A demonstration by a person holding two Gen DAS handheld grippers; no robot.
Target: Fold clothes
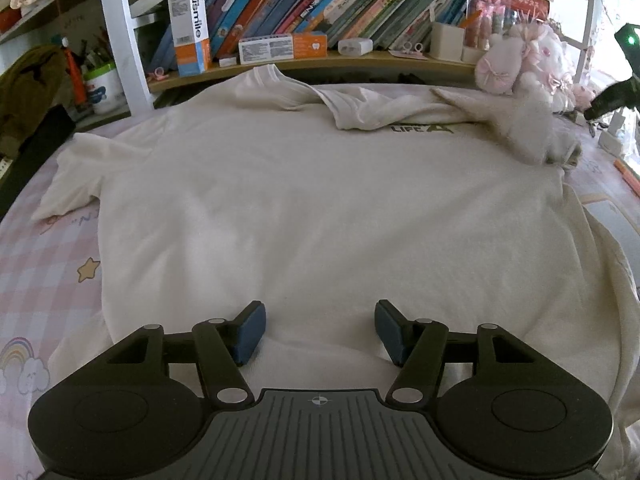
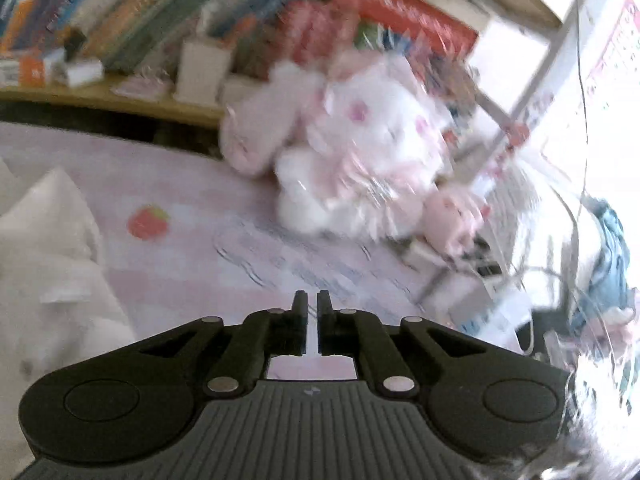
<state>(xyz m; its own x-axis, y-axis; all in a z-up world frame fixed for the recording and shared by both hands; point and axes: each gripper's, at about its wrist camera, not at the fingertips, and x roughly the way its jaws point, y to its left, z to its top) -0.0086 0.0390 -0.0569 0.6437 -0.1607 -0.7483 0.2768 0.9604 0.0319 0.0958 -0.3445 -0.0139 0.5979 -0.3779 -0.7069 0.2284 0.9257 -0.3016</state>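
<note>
On one pink bedsheet [image 1: 24, 280], one cream shirt [image 1: 300, 208]; left gripper [image 1: 320, 330] spread, right gripper [image 2: 312, 320] pressed together, empty.

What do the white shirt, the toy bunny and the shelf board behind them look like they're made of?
The white shirt looks like soft matte cotton knit: it drapes in gentle wrinkles, with a ribbed collar. The toy bunny looks like fluffy synthetic plush in white and pink, though that view is blurred. The shelf board looks like light wood or wood-look laminate with a smooth finish; which one is unclear.
</note>
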